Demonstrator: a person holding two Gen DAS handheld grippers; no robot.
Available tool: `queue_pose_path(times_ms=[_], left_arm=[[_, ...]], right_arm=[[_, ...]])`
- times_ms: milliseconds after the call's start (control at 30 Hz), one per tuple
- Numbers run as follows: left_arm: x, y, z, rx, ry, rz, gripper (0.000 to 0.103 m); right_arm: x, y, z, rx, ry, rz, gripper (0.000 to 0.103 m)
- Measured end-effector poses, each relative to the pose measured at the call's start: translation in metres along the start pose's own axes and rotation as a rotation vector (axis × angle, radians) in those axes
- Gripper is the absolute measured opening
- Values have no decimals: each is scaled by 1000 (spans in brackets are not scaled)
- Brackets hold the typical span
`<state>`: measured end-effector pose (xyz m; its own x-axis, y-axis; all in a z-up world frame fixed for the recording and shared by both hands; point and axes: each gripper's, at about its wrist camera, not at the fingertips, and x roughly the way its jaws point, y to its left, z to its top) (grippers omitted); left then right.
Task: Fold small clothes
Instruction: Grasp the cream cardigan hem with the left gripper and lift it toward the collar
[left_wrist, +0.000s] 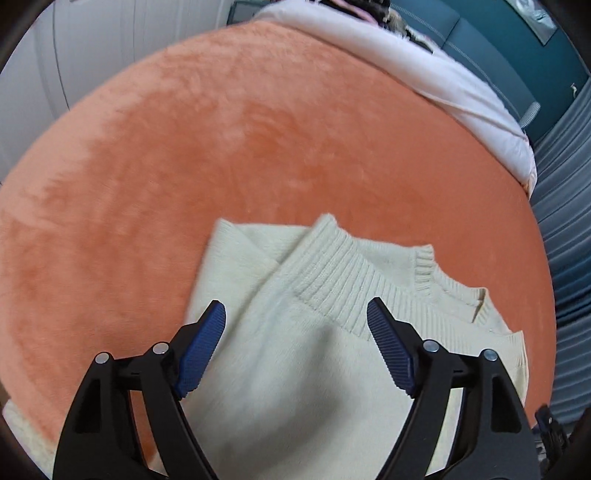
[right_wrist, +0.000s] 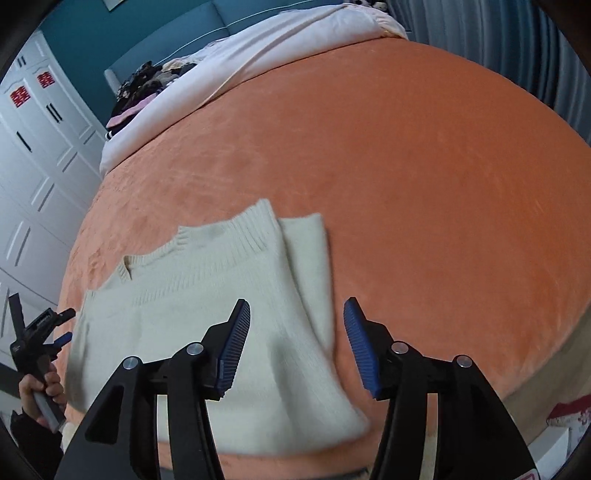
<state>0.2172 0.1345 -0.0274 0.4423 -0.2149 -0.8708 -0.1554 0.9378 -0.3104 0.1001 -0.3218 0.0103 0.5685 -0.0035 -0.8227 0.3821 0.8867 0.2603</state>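
Note:
A cream knit sweater (left_wrist: 295, 376) lies on the orange blanket (left_wrist: 221, 147), with a sleeve folded across its body and the ribbed collar toward the right. My left gripper (left_wrist: 295, 305) hovers over it, open, with nothing pressed between the blue pads. In the right wrist view the same sweater (right_wrist: 177, 295) lies at lower left. My right gripper (right_wrist: 297, 303) is open above the sweater's folded right edge, and its pads hold nothing. A hand (right_wrist: 44, 387) holds the left gripper (right_wrist: 40, 332) at the far left edge of that view.
A white duvet (right_wrist: 277, 48) lies bunched at the far end of the bed, with a pile of dark clothes (right_wrist: 147, 81) on it. White wardrobe doors (right_wrist: 37, 155) stand to the left. Grey curtains (left_wrist: 569, 184) hang beside the bed. The orange blanket (right_wrist: 424, 166) stretches wide beyond the sweater.

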Motion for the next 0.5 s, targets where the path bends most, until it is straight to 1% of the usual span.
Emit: queue_pose_path(times_ms=[33,67,100,133,167,200,233,267,300,367,400,433,467,500], left_arm=[[8,2,0,-23,12,-7,74],[13,5,1,-44,13,-3,59],[15,7,2,-59,8,-2,49],[16,9,4,-63,11,-16,24],[15,11,7,-76,17,-40,9],[11,12,9,-85,13,-51,9],[2,12,11,-85,-10,-67,9],[-6,10,13,-71,-37,-73,8],[-15,9,14,-55,-64,-76,8],[-16,9,16,-50,-78,-64,9],[-7,9,17,-45,-61,-33,9],[9,10,16,-41,-22,-8,9],[22,13,15,-40,11,15,9],[30,16,13,-45,16,24,9]], right_arm=[[16,7,9,-22,7,1,52],[34,12,17,-31,20,-1,52],[51,16,24,-36,42,3,52],[67,20,28,-41,69,8,44],[84,23,31,-49,101,16,28],[91,31,34,-52,120,4,10],[86,33,39,-37,93,18,9],[73,34,43,-17,45,85,9],[59,35,47,-4,-4,133,8],[43,35,52,-7,-69,128,8],[49,31,53,-9,-60,106,8],[65,26,54,-8,-16,75,8],[88,20,52,-8,59,33,8],[105,14,48,-4,120,-4,8]])
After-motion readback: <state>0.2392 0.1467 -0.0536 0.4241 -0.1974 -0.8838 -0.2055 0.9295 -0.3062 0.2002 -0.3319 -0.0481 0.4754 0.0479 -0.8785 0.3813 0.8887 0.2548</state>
